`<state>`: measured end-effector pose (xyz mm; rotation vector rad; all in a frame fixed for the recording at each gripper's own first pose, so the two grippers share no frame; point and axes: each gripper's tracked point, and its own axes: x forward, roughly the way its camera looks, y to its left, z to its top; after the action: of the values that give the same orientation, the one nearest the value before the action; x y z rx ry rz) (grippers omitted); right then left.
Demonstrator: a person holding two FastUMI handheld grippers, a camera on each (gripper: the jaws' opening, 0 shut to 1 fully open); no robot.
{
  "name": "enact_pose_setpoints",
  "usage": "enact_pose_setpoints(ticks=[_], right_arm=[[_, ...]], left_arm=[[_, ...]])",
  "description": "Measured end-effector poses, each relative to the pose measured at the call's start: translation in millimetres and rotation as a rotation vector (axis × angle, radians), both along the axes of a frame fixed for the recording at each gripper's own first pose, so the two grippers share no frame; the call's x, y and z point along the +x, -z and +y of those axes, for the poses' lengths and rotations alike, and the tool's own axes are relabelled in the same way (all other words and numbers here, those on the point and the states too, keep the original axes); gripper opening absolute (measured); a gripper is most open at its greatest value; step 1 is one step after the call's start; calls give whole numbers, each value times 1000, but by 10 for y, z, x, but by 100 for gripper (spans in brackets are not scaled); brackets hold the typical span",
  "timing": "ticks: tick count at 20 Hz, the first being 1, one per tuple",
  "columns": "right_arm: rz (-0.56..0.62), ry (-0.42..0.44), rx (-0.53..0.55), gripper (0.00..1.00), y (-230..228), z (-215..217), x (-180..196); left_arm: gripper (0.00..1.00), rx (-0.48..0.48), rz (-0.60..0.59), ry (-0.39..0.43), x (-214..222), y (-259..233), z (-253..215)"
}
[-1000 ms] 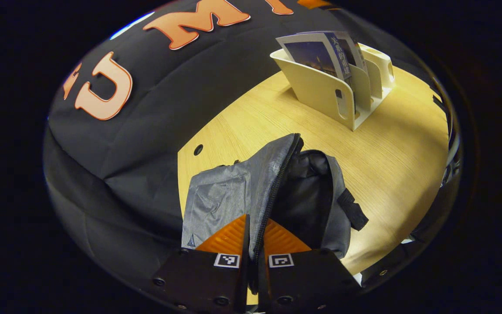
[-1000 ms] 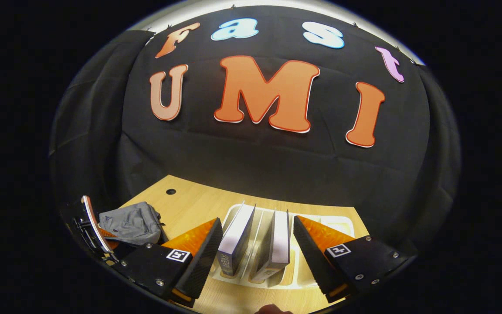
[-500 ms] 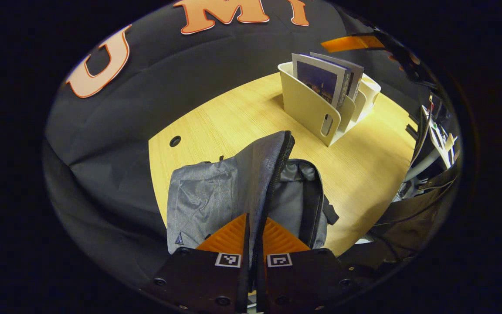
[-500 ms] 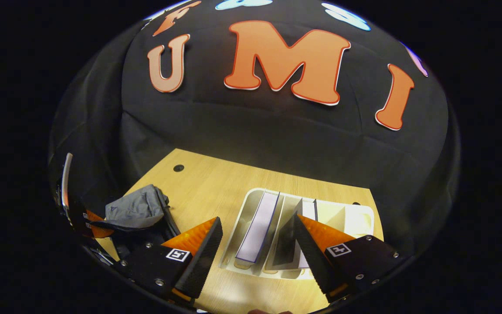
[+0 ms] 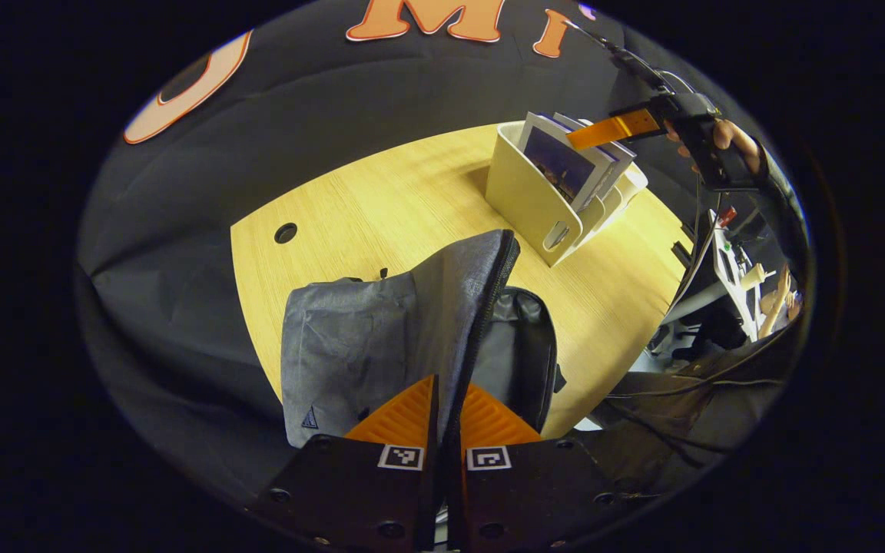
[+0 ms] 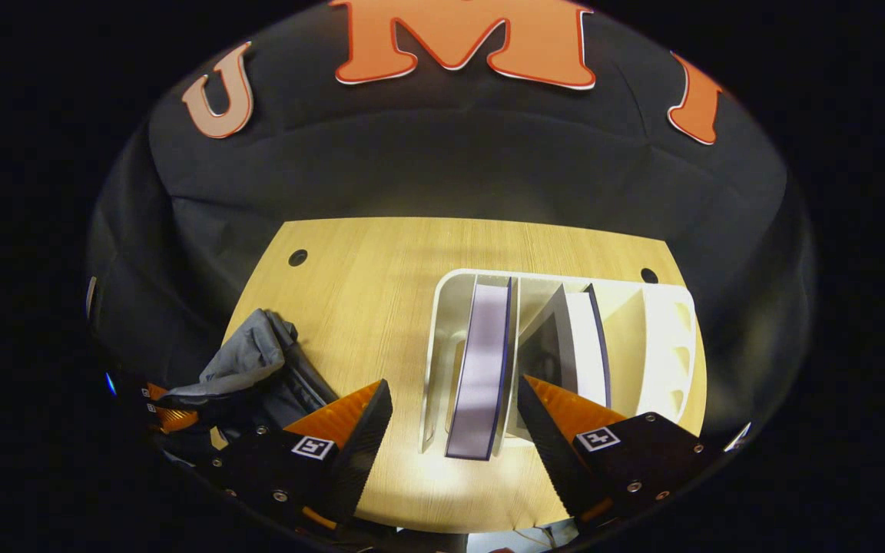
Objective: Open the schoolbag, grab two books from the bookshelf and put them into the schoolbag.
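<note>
1. Left gripper (image 5: 442, 411): clenched on bag (image 5: 381, 338) flap at the zipper edge, both orange fingers pressed on the fabric. Flap lifted; dark mouth open just right of the fingers.
2. Right gripper (image 6: 450, 418): spread wide, holding nothing, poised above the shelf (image 6: 442, 307). Also visible far off in the left gripper view, hand behind it, orange finger over the book tops.
3. Near book (image 6: 481, 361): upright in leftmost slot, straight ahead between the right fingers, nearer the right one. Second book (image 6: 577, 334): next slot, leaning, beyond the right finger.
4. Step in hand, judged: grasp of first book.
5. Doing it well: drop straight down, one finger each side of near book's top edge; avoid catching the shelf divider with the right finger.
6. Close only once both pads overlap the cover; grip near the middle of the top edge, less swing on lift.
7. Lift vertically clear of shelf walls before swinging left toward bag.
8. Keep flap pulled up and taut, mouth wide for the drop.
9. Risk: thin book tilting, shelf dragging on table (image 6: 366, 276).
</note>
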<state>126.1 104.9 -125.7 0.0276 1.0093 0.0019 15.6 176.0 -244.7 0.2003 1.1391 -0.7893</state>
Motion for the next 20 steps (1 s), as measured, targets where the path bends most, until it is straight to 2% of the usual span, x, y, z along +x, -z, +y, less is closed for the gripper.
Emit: enact_pose_setpoints(ticks=[6,7,8,9,11,12,20], right_arm=[[155,98,-60,86,391,-201,144],[174,108,-65,70,457,-204,161],[199,115,-64,64,498,-202,167],[210,126,-64,68,543,-205,171],[248,163,-34,44,534,-186,134],[266,182,-10,38,525,-182,107],[169,177,176,36,-306,-299,-286]], left_arm=[[6,-14,51,20,87,19,-72],[6,-15,56,22,98,35,-74],[6,-12,56,18,112,37,-67],[6,-10,57,11,120,45,-71],[6,-13,66,-1,125,59,-80],[6,-10,68,-3,120,80,-89],[6,-11,67,-33,114,44,-159]])
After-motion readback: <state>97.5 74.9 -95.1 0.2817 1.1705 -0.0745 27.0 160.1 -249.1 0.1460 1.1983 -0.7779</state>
